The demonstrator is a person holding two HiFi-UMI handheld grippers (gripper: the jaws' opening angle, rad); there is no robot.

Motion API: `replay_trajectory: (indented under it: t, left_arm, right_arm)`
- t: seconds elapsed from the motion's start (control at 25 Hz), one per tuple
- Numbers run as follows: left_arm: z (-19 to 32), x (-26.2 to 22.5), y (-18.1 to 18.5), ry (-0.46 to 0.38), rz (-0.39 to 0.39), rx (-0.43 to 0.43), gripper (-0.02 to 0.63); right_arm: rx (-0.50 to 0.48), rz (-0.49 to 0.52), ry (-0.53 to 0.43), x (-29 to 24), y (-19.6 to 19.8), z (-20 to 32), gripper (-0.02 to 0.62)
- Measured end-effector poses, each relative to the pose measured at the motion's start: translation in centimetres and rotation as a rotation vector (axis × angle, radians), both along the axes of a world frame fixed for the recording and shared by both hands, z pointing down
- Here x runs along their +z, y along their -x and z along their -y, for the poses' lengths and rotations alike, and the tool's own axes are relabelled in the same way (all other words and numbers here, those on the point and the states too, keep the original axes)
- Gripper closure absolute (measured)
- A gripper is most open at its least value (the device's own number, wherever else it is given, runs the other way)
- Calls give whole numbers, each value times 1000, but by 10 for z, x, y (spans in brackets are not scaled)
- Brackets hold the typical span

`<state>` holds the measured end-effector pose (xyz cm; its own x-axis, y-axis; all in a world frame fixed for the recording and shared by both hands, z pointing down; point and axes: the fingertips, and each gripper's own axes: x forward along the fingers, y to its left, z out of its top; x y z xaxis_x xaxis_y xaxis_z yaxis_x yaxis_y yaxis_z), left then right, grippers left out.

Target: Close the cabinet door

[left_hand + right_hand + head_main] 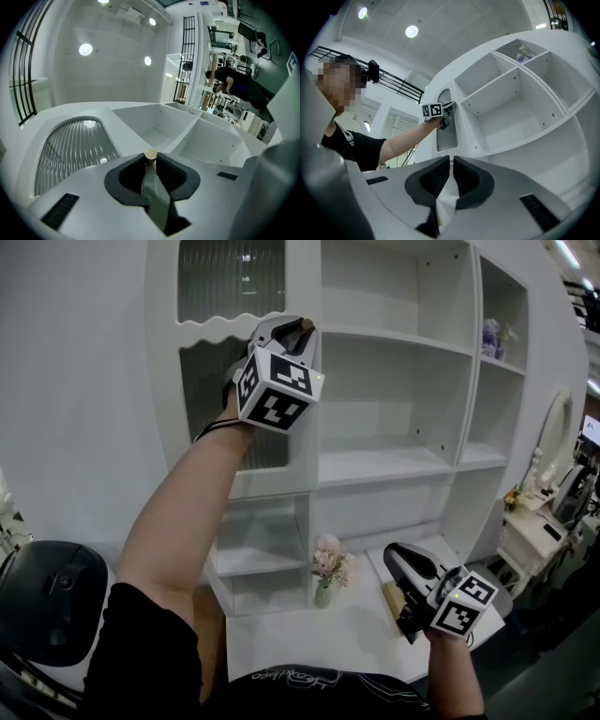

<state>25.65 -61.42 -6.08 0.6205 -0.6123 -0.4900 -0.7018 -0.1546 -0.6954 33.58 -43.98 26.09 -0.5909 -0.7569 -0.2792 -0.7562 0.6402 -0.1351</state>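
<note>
The white cabinet door [246,418] has a ribbed glass panel [75,149] and lies about flush with the shelf unit. My left gripper [289,330] is raised to the door's right edge and is shut on its small tan knob [150,155], which shows between the black pads. The right gripper view also catches that left gripper [446,112] on the door [447,132]. My right gripper [401,557] hangs low at the right, off the cabinet; its jaws [451,164] are together with nothing between them.
Open white shelves [389,381] fill the unit right of the door. A vase of pink flowers [327,574] and a wooden piece [392,600] stand on the white tabletop [309,638]. A dresser with a mirror [541,512] is at far right, a black chair [52,601] at lower left.
</note>
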Motion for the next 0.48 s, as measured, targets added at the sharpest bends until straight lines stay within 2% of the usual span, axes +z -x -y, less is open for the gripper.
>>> replay_trajectory:
  t: [0.12, 0.28, 0.36, 0.48]
  left_arm:
    - [-1, 1, 1, 38, 13, 22, 518]
    - [-2, 0, 1, 156, 2, 94, 514]
    - [-5, 2, -1, 182, 1, 113, 505]
    - [-11, 8, -6, 163, 25, 115, 366]
  right_arm:
    - [-8, -2, -6, 1, 3, -3, 541]
    - [-10, 10, -1, 1, 4, -6, 541]
    - [-15, 10, -3, 0, 7, -9, 541]
    - [-18, 11, -7, -1, 12, -13, 541]
